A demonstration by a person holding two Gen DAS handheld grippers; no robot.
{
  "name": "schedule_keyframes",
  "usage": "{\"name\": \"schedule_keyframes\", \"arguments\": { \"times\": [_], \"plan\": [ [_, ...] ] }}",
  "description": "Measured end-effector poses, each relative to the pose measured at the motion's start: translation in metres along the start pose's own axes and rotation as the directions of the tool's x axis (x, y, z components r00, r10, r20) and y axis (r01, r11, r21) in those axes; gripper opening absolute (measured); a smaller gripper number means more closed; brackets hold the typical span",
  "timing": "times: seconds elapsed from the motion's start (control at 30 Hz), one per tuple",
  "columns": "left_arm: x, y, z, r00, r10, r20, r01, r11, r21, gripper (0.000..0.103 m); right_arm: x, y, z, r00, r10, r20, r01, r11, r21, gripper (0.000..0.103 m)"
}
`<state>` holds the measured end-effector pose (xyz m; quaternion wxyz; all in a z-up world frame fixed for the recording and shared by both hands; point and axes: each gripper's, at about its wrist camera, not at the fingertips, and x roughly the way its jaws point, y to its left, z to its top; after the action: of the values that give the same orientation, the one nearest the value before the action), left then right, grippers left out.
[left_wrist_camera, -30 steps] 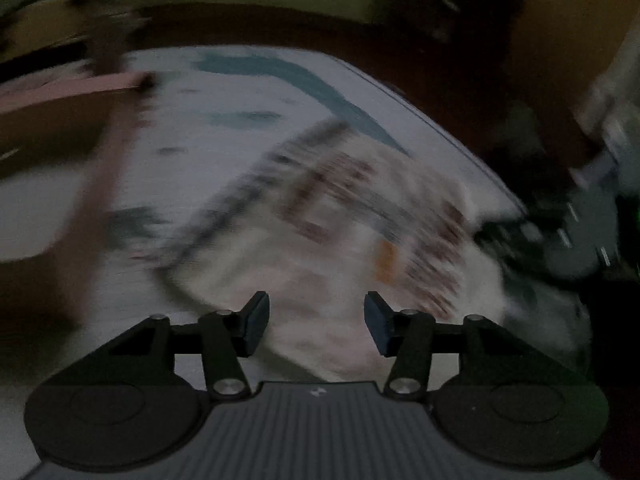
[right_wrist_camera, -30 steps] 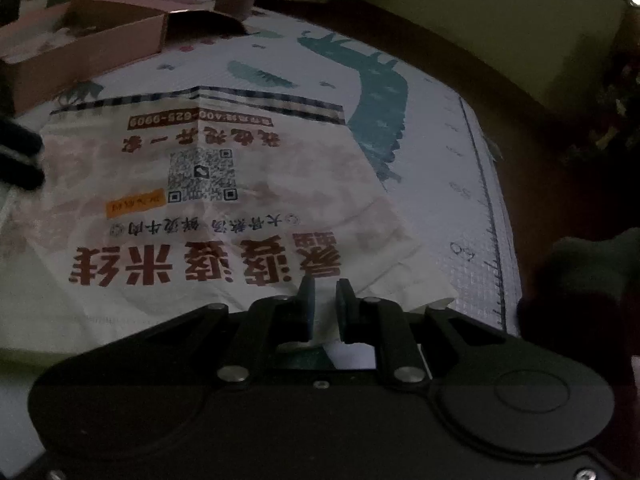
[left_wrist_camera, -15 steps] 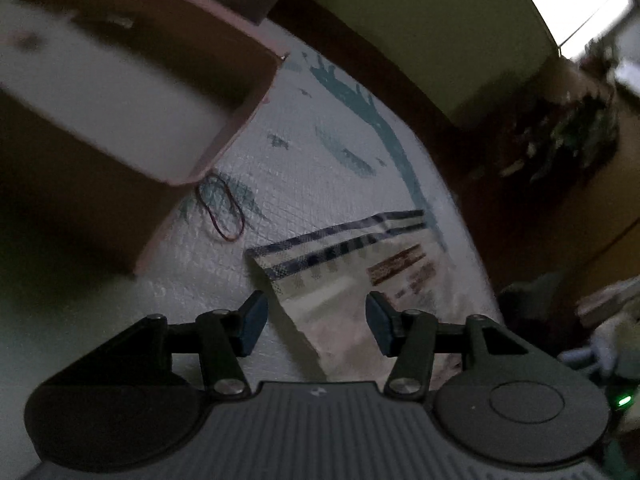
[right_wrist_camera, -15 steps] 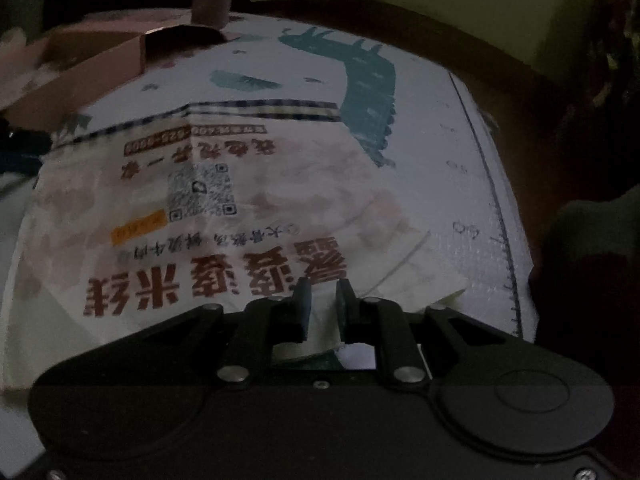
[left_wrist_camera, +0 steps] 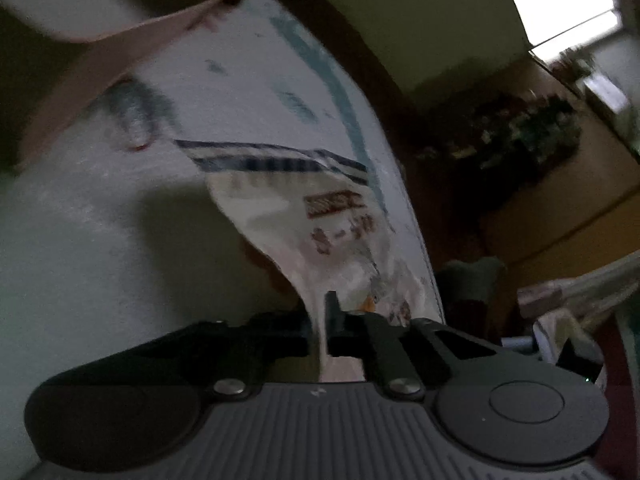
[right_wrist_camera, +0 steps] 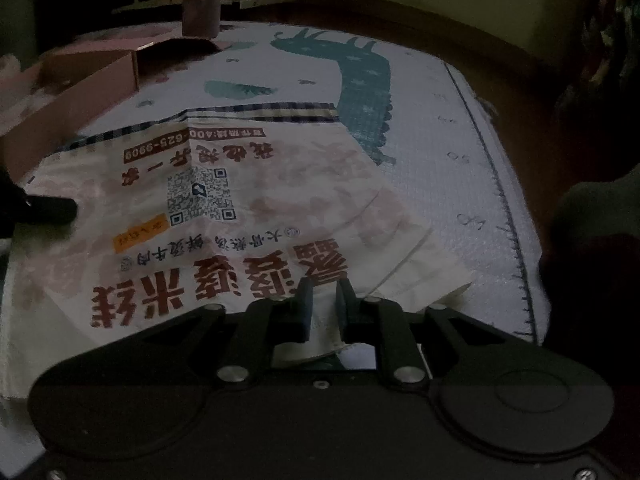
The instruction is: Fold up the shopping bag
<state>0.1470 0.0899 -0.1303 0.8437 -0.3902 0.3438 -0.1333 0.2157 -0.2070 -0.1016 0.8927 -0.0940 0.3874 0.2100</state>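
- White dinosaur-print mat (right_wrist_camera: 440,128) on the bench carries the printed white plastic shopping bag (right_wrist_camera: 248,208), spread flat.
- Left tongs (left_wrist_camera: 320,320) pinch its side edge; right tongs (right_wrist_camera: 322,304) pinch its near edge.
- Likely step: first fold; next, carry the edges across.

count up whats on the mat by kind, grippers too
shopping bag: 1
cardboard box: 1
brown bottle: 1, at the far edge of the mat
grippers: 2, left gripper and right gripper, each shut on the bag
total: 5
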Motion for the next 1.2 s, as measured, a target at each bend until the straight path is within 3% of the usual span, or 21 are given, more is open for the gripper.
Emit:
{"name": "schedule_keyframes", "arguments": {
  "times": [0.17,0.33,0.43,0.5,0.53,0.6,0.63,0.67,0.7,0.73,0.77,0.87,0.9,0.93,1.0,1.07,1.13,1.2],
  "plan": [
    [-0.018,-0.023,0.009,0.997,-0.061,0.046,0.058,0.996,0.074,0.001,-0.008,-0.005,0.003,0.998,0.035,0.043,-0.038,0.997,0.065,0.014],
    [-0.044,-0.062,0.046,0.989,-0.074,0.132,0.048,0.981,0.189,0.001,-0.027,-0.021,0.010,0.993,0.034,0.113,-0.054,0.983,0.178,0.014],
    [-0.064,-0.104,0.077,0.977,-0.072,0.200,0.002,0.943,0.333,0.001,-0.034,-0.030,0.011,0.989,0.044,0.140,-0.077,0.968,0.239,0.019],
    [-0.075,-0.141,0.095,0.967,-0.073,0.245,-0.052,0.881,0.469,0.001,-0.041,-0.037,0.012,0.984,0.053,0.169,-0.100,0.955,0.279,0.026],
    [-0.080,-0.162,0.103,0.961,-0.075,0.266,-0.086,0.834,0.544,0.000,-0.045,-0.040,0.012,0.981,0.058,0.186,-0.113,0.947,0.300,0.030],
    [-0.083,-0.206,0.111,0.953,-0.089,0.291,-0.147,0.703,0.696,0.000,-0.052,-0.047,0.012,0.974,0.067,0.219,-0.140,0.930,0.340,0.032],
    [-0.081,-0.225,0.111,0.953,-0.103,0.286,-0.161,0.625,0.763,0.000,-0.057,-0.051,0.012,0.970,0.071,0.234,-0.154,0.921,0.358,0.033],
    [-0.076,-0.242,0.107,0.956,-0.111,0.271,-0.175,0.527,0.832,0.000,-0.061,-0.055,0.011,0.965,0.076,0.250,-0.169,0.911,0.375,0.033],
    [-0.070,-0.256,0.100,0.961,-0.105,0.255,-0.191,0.414,0.890,0.000,-0.065,-0.059,0.011,0.961,0.080,0.266,-0.183,0.901,0.392,0.032],
    [-0.061,-0.270,0.090,0.968,-0.090,0.233,-0.201,0.269,0.942,0.000,-0.070,-0.064,0.011,0.956,0.083,0.281,-0.198,0.891,0.409,0.032],
    [-0.047,-0.281,0.073,0.979,-0.055,0.198,-0.193,0.080,0.978,0.000,-0.073,-0.068,0.010,0.952,0.082,0.294,-0.207,0.882,0.424,0.032],
    [-0.017,-0.282,0.027,0.992,0.074,0.101,-0.072,-0.313,0.947,0.000,-0.086,-0.082,0.009,0.948,0.021,0.318,-0.172,0.873,0.456,0.033],
    [-0.010,-0.275,0.012,0.991,0.116,0.064,-0.013,-0.393,0.919,0.000,-0.090,-0.086,0.010,0.947,-0.001,0.322,-0.156,0.874,0.461,0.033],
    [-0.004,-0.269,-0.004,0.987,0.158,0.032,0.044,-0.457,0.888,0.000,-0.091,-0.088,0.010,0.946,-0.008,0.325,-0.152,0.873,0.463,0.033],
    [0.006,-0.249,-0.036,0.971,0.237,-0.021,0.146,-0.526,0.838,0.000,-0.092,-0.091,0.011,0.944,-0.018,0.329,-0.146,0.872,0.467,0.033],
    [0.010,-0.231,-0.063,0.956,0.285,-0.074,0.221,-0.529,0.819,0.000,-0.090,-0.087,0.013,0.947,-0.015,0.321,-0.138,0.883,0.448,0.033],
    [0.009,-0.209,-0.088,0.942,0.315,-0.115,0.270,-0.511,0.816,0.000,-0.089,-0.080,0.015,0.949,-0.004,0.315,-0.134,0.900,0.414,0.033],
    [0.007,-0.190,-0.115,0.934,0.339,-0.118,0.291,-0.523,0.801,0.001,-0.090,-0.072,0.016,0.952,0.017,0.306,-0.134,0.921,0.366,0.033]
  ]
}}
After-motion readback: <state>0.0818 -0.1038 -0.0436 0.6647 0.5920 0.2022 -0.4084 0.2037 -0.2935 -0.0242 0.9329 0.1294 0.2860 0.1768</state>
